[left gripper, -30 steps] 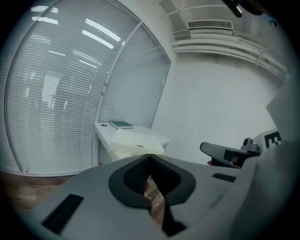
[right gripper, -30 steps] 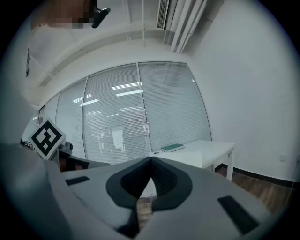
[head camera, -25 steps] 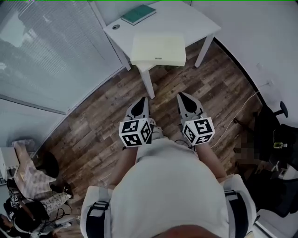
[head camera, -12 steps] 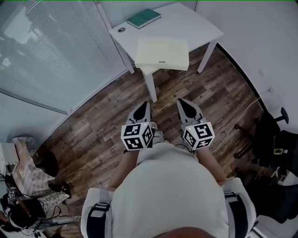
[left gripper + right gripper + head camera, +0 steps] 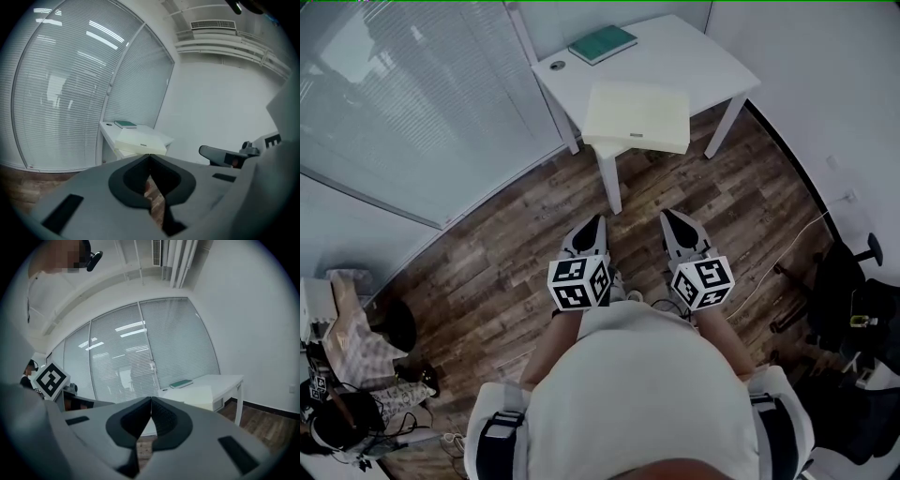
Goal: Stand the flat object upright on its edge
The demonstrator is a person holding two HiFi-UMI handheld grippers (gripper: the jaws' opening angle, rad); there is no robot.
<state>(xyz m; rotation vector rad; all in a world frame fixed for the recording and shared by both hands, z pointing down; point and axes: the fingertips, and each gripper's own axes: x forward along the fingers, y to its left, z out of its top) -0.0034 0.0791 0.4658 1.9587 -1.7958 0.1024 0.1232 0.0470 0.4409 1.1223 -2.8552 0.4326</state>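
Progress: none that shows, task not yet begun. Person stands on the wood floor (image 5: 506, 253), well apart from the white table (image 5: 712, 56), with both tools held low in front of the body.

Left gripper (image 5: 594, 219): jaws together, tips meeting in its own view, nothing between them. Right gripper (image 5: 667, 215): same, jaws pressed tip to tip, empty. Both point roughly toward the table but touch nothing.

Candidates for the flat object, both on the table:
- pale box (image 5: 637, 114), broad and thin, lying on its large face at the near corner, with part of it overhanging the table edge;
- green book (image 5: 602, 43), lying flat at the far side, apart from the box.

Which one is meant cannot be settled from the pictures. My guess is the box, being nearer and more prominent.

Done: nothing. Neither item is on edge.

Left, as I judge it: close the distance to the table, open the jaws, take hold of the item by a rim, tip it onto one narrow edge, steady it, let go. The overhang may offer an easy first grip.
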